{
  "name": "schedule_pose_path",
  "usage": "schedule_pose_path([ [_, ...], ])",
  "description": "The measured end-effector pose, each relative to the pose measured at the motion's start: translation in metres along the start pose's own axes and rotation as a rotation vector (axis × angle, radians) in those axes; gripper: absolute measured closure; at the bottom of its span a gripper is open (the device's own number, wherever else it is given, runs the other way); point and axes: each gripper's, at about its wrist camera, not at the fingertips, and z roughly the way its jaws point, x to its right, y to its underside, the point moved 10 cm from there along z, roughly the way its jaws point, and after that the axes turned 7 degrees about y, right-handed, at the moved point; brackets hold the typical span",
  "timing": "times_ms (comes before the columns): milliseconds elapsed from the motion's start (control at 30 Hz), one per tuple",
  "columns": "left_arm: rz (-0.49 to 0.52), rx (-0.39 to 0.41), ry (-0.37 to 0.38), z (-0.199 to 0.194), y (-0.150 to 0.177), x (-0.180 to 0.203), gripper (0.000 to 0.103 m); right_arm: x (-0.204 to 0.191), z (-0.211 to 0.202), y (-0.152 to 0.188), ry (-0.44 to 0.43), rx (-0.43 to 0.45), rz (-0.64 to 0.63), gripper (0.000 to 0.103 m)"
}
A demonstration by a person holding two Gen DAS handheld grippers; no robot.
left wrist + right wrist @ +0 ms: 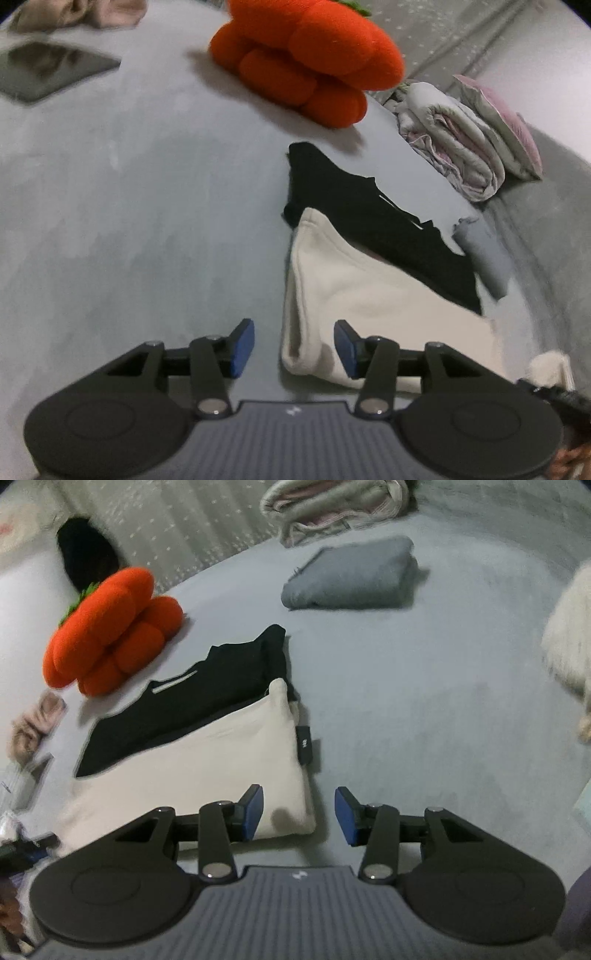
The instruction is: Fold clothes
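A folded cream garment [362, 295] [207, 760] lies on the grey bed, partly over a folded black garment [369, 210] [199, 698]. My left gripper [294, 349] is open, its jaws straddling the cream garment's near left corner just above the sheet. My right gripper [299, 818] is open too, hovering over the cream garment's near right corner, with nothing between the blue pads [255, 812]. A black tag [304, 744] sticks out of the cream garment's right edge. A folded grey garment [351, 576] rests farther back.
An orange plush carrot [306, 59] [110, 627] sits behind the black garment. A rolled pale quilt [454, 144] [332, 506] and pink pillow [498, 118] lie at the bed's edge. A tablet [48, 70] and a beige cloth [77, 14] lie far left. White fur [569, 627] shows at right.
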Motion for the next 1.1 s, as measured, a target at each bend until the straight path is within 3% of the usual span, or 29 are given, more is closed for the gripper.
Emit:
schedule_pose_path([
  [400,-0.318,-0.116,0.188,0.019,0.018,-0.006,0.054,0.006,0.014,0.014,-0.095,-0.164,0.227,0.054],
  [633,-0.351,-0.053,0.217,0.036,0.019,0.001,0.056,0.011,0.023,0.011,-0.126,-0.138,0.301,0.054],
  [900,-0.374,0.006,0.224,0.046,0.015,-0.001,0.079,0.013,0.033,0.003,-0.173,-0.07,0.354,0.055],
  [1100,-0.393,0.027,0.236,0.05,0.014,-0.005,0.083,0.013,0.032,0.003,-0.185,-0.081,0.334,0.06],
])
